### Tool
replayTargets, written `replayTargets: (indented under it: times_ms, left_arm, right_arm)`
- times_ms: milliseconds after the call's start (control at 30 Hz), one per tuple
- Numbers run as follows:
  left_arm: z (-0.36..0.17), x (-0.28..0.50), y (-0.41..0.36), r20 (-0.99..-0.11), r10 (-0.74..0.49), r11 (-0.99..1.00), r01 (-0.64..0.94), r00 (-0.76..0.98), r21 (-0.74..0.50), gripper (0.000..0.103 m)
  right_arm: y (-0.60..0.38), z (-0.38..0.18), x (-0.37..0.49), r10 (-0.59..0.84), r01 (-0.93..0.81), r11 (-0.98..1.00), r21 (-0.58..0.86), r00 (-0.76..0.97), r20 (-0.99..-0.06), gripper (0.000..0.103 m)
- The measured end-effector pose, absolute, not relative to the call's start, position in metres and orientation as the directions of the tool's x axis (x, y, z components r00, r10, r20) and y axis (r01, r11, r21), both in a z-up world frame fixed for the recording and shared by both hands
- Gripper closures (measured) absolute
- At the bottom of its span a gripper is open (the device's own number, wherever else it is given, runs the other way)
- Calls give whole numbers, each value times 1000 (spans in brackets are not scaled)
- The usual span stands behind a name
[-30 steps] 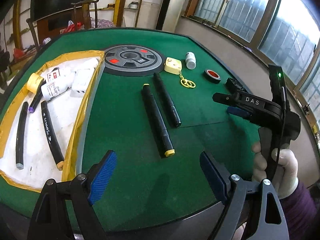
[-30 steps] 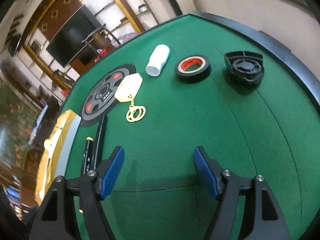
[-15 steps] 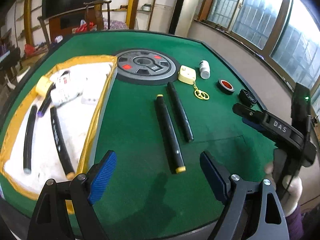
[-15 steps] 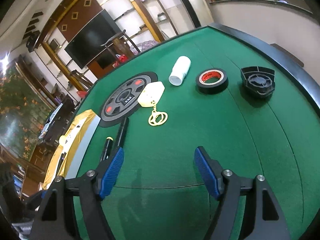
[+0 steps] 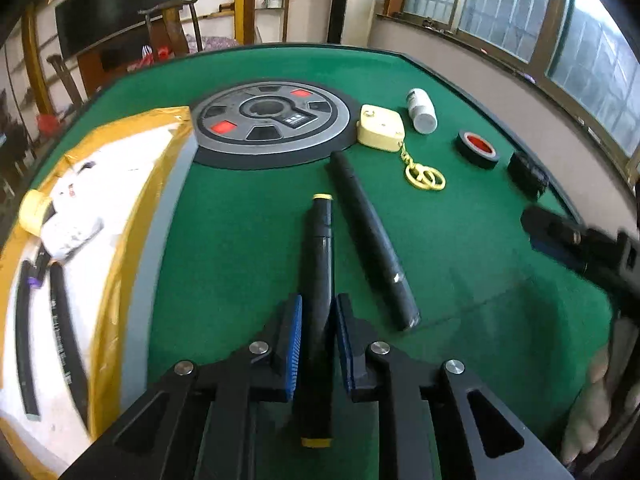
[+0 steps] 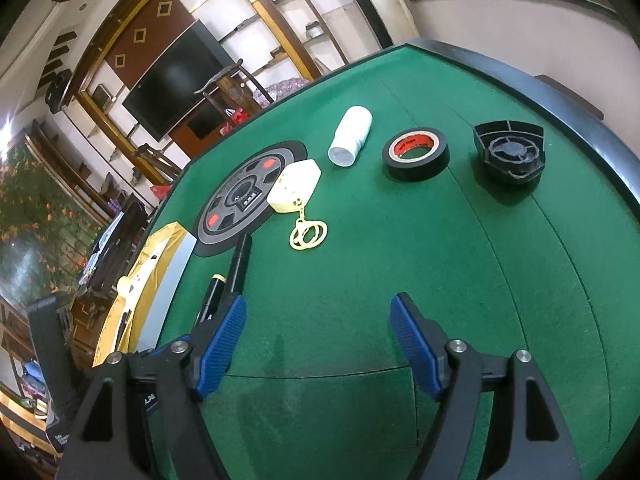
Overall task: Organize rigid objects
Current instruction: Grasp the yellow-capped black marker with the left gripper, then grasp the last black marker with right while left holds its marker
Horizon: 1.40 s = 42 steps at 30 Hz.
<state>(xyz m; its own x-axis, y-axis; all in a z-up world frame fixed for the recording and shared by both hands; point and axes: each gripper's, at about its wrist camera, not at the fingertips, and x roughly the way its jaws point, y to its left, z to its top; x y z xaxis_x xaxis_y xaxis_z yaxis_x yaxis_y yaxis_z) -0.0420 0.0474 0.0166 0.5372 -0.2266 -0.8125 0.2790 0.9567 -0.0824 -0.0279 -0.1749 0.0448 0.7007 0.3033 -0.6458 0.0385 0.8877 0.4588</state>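
Observation:
My left gripper [image 5: 318,316] is shut on a black tube with yellow end caps [image 5: 318,256], gripped near its near half on the green table. A second black tube [image 5: 372,236] lies just right of it. The yellow-rimmed white tray [image 5: 120,248] at the left holds black tubes, white bottles and a yellow roll. My right gripper [image 6: 318,320] is open and empty above bare felt; it shows at the right edge of the left wrist view [image 5: 568,236]. Both tubes show partly in the right wrist view [image 6: 236,268], behind its left finger.
A round grey disc [image 5: 272,120] lies at the table centre. Beyond the tubes lie a cream box with a yellow keychain [image 6: 294,186], a white bottle [image 6: 352,136], a black tape roll [image 6: 416,154] and a black plastic cap [image 6: 510,156]. The table's raised black rim [image 6: 560,92] runs at the right.
My left gripper has moved forward and down over the yellow-capped tube and closed on it. My right gripper stayed open and shifted slightly.

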Motion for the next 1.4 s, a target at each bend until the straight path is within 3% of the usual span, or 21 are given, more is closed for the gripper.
replayTargets:
  times_ms: [300, 333, 733, 933, 1067, 1233, 1333, 1400]
  left_arm:
    - [15, -33, 31, -805, -221, 948, 315, 550, -45, 83]
    - [15, -34, 34, -802, -237, 946, 316, 548, -64, 89]
    - [75, -98, 103, -630, -433, 901, 332, 645, -278, 89]
    - [86, -117, 139, -595, -442, 897, 314, 671, -313, 89]
    - [82, -119, 159, -592, -433, 899, 280, 680, -337, 89]
    - [78, -119, 175, -597, -415, 905, 245, 687, -347, 89]
    - [76, -120, 181, -602, -398, 911, 220, 692, -350, 89]
    - [78, -121, 184, -603, -370, 923, 202, 707, -328, 89]
  right_arm:
    - [-171, 42, -24, 281, 54, 900, 433, 687, -670, 29]
    - [-171, 41, -23, 278, 59, 901, 430, 683, -676, 29]
    - [-146, 37, -5, 255, 26, 942, 333, 589, -767, 29]
    - [-84, 39, 22, 259, -56, 961, 271, 528, -809, 29]
    - [-52, 34, 42, 187, -62, 981, 181, 515, -836, 29]
    - [-38, 32, 53, 101, -57, 995, 84, 544, -833, 43]
    - [-32, 31, 49, 14, -59, 998, -23, 566, -824, 59]
    - [-32, 32, 46, 30, -85, 996, -24, 580, -814, 78]
